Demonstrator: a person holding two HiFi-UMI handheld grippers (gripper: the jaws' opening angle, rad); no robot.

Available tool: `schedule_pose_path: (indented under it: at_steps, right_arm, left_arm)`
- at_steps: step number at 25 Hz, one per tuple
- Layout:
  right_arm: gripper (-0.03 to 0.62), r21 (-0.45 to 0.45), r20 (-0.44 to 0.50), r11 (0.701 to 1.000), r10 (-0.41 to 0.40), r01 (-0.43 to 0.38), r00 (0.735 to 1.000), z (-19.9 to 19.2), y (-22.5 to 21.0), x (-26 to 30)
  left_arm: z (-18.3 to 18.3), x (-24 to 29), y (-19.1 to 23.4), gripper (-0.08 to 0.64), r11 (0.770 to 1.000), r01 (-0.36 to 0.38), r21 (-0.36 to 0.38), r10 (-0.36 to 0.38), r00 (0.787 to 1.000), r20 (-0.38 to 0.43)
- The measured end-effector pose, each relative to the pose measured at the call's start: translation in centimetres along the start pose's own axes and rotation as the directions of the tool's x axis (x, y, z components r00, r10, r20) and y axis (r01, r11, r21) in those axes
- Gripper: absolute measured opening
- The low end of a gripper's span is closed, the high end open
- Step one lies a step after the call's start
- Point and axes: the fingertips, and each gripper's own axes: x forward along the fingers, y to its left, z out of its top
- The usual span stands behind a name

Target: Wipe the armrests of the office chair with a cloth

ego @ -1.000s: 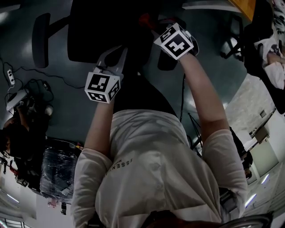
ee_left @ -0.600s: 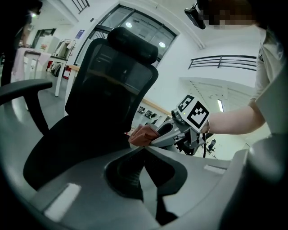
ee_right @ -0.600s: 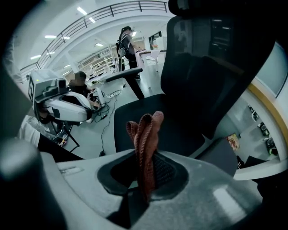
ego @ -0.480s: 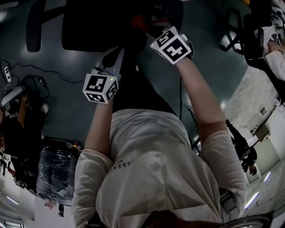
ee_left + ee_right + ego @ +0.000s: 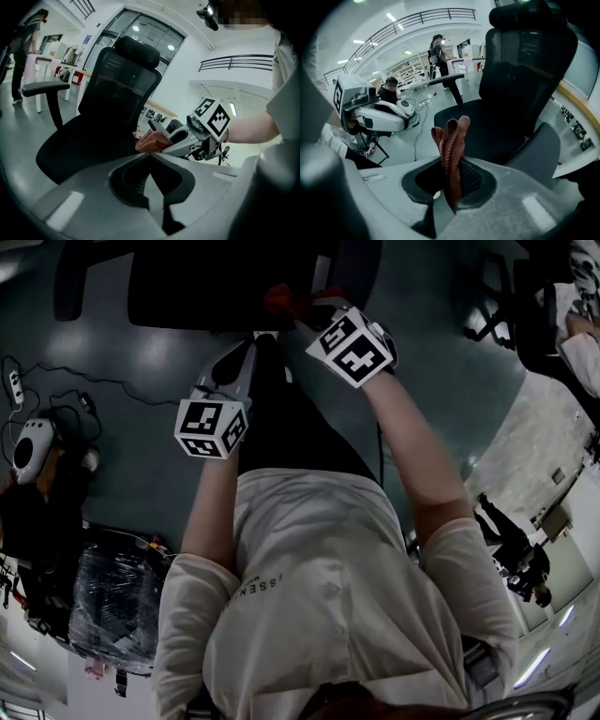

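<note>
A black office chair (image 5: 216,282) stands in front of me, its high mesh back (image 5: 529,61) facing the grippers. One armrest (image 5: 70,282) sticks out at the left, the other armrest (image 5: 540,149) lies close by on the right as a grey pad. My right gripper (image 5: 451,161) is shut on a folded reddish cloth (image 5: 451,133), held over the front of the seat (image 5: 487,124) and not touching either armrest. My left gripper (image 5: 150,157) is shut with nothing in it, just left of the right one and short of the seat.
Cables and a white device (image 5: 33,442) lie on the grey floor at the left, and a plastic-wrapped bundle (image 5: 117,601) sits behind me there. Other people stand at desks (image 5: 440,49) far beyond the chair. Another dark chair (image 5: 525,296) is at the right.
The right gripper with the cloth has drifted a little left along the seat's front. The chair sits slightly higher in the head view. The left gripper has hardly moved.
</note>
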Motion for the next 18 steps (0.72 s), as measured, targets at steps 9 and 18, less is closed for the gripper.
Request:
schedule_pose_path:
  at_steps: [9,18]
  right_arm:
    - [0.046,0.301,0.265,0.937,0.098,-0.179,0.959,2.8,4.2,-4.8]
    - [0.046,0.211,0.439,0.973,-0.175,0.088,0.881,9.0,4.7,-12.3]
  left_arm:
    - [4.5,-5.9,-0.1,0.017,0.994,-0.072,0.081,0.063,0.992,0.113]
    - [12.7,-12.8,0.6,0.017,0.968,-0.123,0.216,0.064,0.963,0.261]
